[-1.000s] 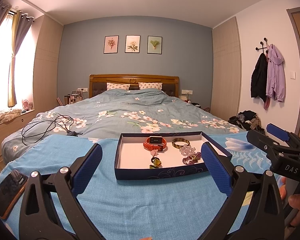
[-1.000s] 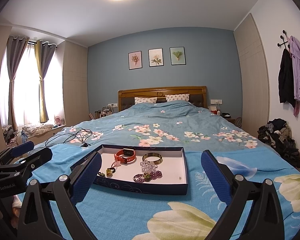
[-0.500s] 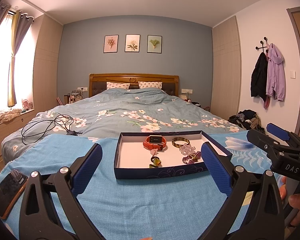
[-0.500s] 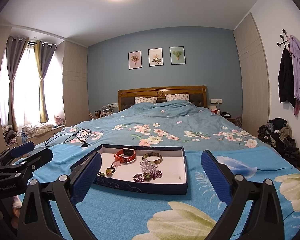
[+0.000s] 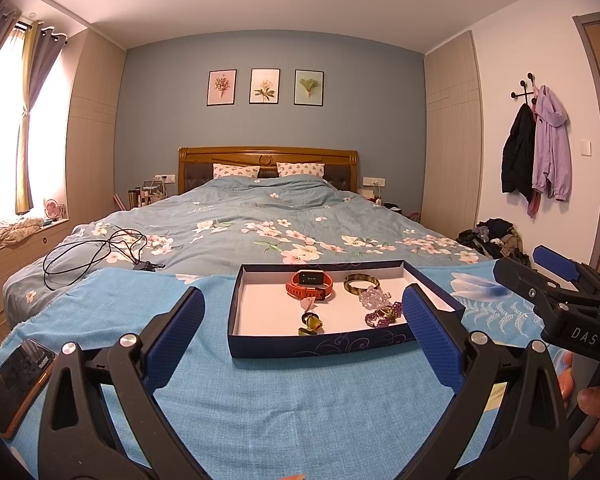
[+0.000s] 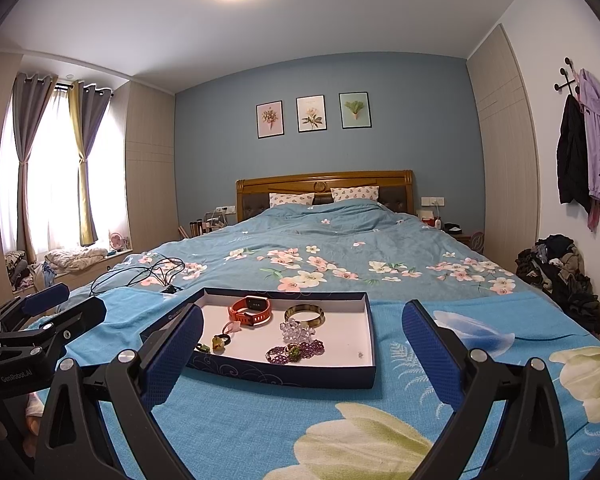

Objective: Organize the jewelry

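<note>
Both of my grippers have their fingers spread wide and hold nothing. My left gripper (image 5: 302, 334) and my right gripper (image 6: 302, 346) hover low over the blue towel (image 5: 260, 400), just short of the tray (image 5: 320, 346). Since a second ago almost nothing has moved, so I judge the sorting has not gone forward. All the jewelry I can see lies inside the tray. I count one orange watch (image 6: 251, 309), one gold bangle (image 6: 304, 314), one clear bead bracelet (image 6: 297, 330), one purple bead bracelet (image 6: 296, 351), and about three small rings or clips (image 6: 220, 340). One phone (image 5: 22, 380) lies far left.
</note>
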